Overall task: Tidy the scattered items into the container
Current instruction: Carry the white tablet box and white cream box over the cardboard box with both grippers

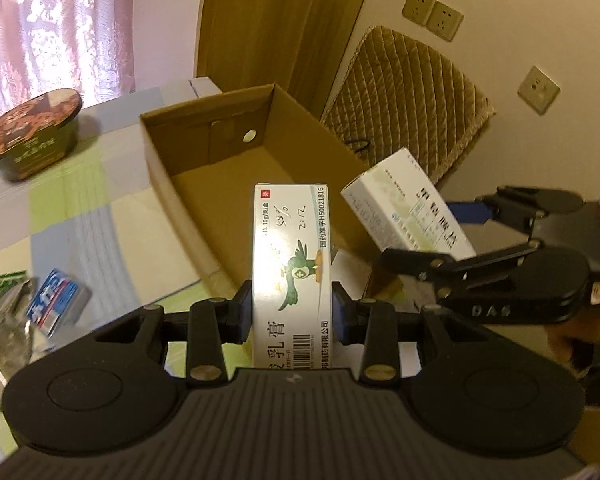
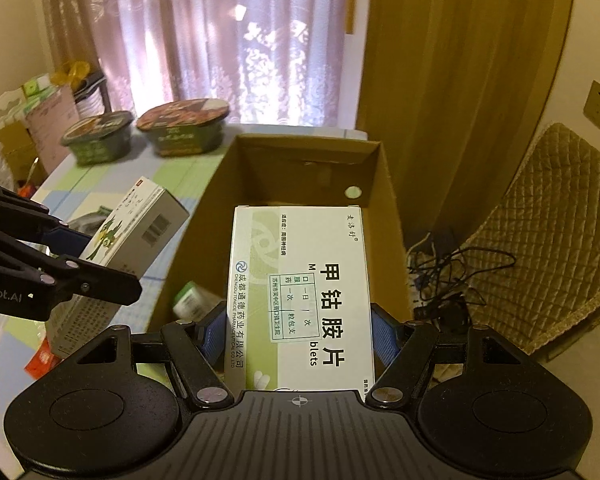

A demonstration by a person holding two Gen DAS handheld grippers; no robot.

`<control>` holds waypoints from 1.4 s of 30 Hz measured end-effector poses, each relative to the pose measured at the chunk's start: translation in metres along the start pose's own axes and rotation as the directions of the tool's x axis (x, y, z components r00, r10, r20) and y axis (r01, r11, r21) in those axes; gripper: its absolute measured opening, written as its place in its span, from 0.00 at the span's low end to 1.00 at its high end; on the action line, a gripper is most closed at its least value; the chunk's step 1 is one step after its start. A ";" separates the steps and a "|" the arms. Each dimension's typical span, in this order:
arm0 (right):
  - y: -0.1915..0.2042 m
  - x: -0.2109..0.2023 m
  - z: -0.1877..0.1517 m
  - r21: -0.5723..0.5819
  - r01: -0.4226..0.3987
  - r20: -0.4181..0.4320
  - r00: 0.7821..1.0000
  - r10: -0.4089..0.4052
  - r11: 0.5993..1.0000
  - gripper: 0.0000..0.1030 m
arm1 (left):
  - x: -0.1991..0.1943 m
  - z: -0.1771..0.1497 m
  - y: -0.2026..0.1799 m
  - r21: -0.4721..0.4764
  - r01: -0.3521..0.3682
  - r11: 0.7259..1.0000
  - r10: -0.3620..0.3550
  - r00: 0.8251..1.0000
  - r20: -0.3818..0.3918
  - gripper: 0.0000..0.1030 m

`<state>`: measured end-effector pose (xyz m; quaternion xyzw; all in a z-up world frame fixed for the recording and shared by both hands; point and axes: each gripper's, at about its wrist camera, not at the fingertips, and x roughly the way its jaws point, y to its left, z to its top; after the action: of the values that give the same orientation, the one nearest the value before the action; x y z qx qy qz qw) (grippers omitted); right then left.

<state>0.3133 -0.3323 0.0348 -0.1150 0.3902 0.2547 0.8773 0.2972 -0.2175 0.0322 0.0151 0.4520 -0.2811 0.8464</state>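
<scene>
An open brown carton [image 1: 220, 152] [image 2: 312, 160] stands on the checked tablecloth. My left gripper [image 1: 292, 312] is shut on a narrow white ointment box with a green bird [image 1: 292, 256], held above the carton's near end. My right gripper [image 2: 300, 332] is shut on a wider white-and-green tablet box [image 2: 300, 288], also over the carton. Each view shows the other gripper: the right gripper [image 1: 436, 236] with its tablet box [image 1: 412, 208], the left gripper [image 2: 100, 260] with its ointment box [image 2: 136, 224]. A small green-white item [image 2: 188, 300] appears to lie in the carton's near left corner.
Two instant-noodle bowls [image 2: 182, 126] [image 2: 98, 140] stand beyond the carton, one seen as a noodle bowl [image 1: 32, 132]. A blue-and-white box [image 1: 56, 300] and a silver packet [image 1: 4, 320] lie at the left. A quilted chair [image 2: 540, 220] and floor cables [image 2: 452, 280] are on the right.
</scene>
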 end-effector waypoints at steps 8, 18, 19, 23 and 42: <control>-0.025 0.018 0.010 0.032 0.012 0.005 1.000 -0.012 0.999 0.71 | 0.024 0.023 -0.003 -0.013 0.004 1.000 -0.004 1.000 0.005 0.32; -0.033 0.038 0.011 0.047 0.007 -0.014 1.000 -0.006 0.999 0.71 | 0.049 0.028 -0.003 -0.022 0.009 1.000 -0.009 1.000 -0.014 0.32; -0.034 0.040 0.011 0.048 0.007 -0.014 1.000 -0.007 0.999 0.71 | 0.051 0.028 -0.002 -0.024 0.009 1.000 -0.009 1.000 -0.015 0.32; -0.034 0.044 0.012 0.049 0.007 -0.019 1.000 -0.006 0.999 0.71 | 0.056 0.029 0.002 -0.031 0.008 0.999 -0.008 1.000 -0.018 0.32; -0.040 0.061 0.012 0.049 0.020 -0.031 0.999 -0.018 0.999 0.71 | 0.059 0.039 0.014 -0.062 -0.016 0.998 0.018 0.999 0.034 0.44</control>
<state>0.3769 -0.3389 -0.0027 -0.1008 0.4085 0.2349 0.8762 0.3596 -0.2440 0.0062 -0.0120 0.4455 -0.2600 0.8566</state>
